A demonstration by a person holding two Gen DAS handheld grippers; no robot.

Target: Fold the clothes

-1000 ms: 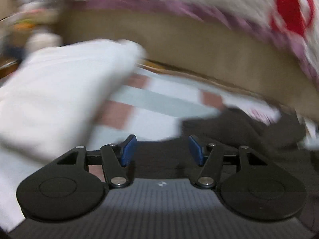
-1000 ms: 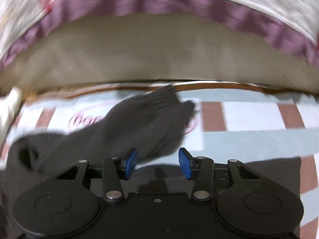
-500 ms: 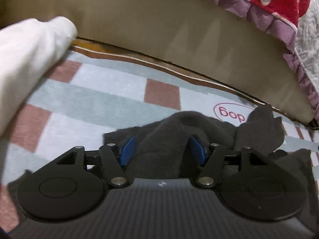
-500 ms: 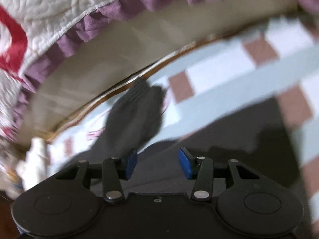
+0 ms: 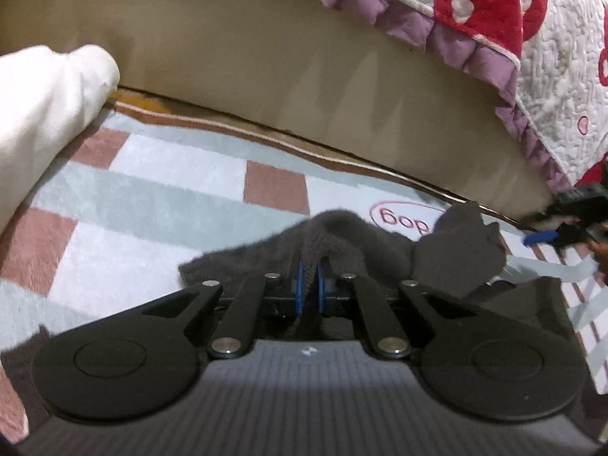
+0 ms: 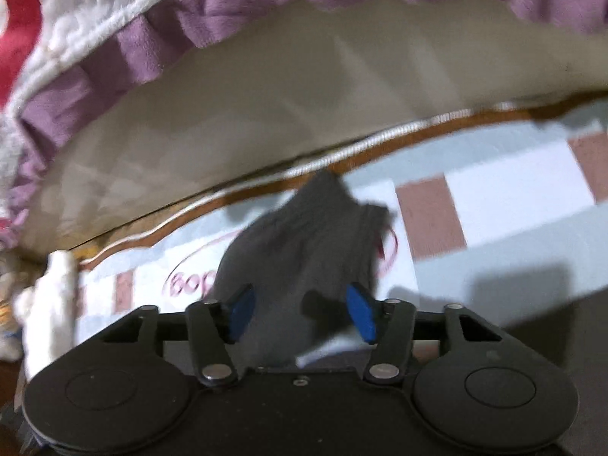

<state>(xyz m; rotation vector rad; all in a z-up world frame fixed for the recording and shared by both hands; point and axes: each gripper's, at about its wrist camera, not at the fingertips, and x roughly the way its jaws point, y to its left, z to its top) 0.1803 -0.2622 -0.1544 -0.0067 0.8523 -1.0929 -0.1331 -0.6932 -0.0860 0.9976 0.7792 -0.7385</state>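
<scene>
On the checked rug (image 5: 144, 205), dark clothing (image 5: 342, 235) lies beside the bed base (image 5: 266, 60).

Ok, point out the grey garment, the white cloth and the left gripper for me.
grey garment (image 5: 342, 228): left wrist view, raised fold.
white cloth (image 5: 45, 98): left wrist view, bulging middle.
left gripper (image 5: 308, 279): left wrist view, between its fingertips.

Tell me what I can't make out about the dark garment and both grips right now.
- Dark garment, left wrist view: the gripper body hides its near part, so type and shape are unclear.
- Left gripper: the fold covers its pads.
- Right gripper, right wrist view: motion blur; contact between its open jaws and the cloth is unclear.
</scene>
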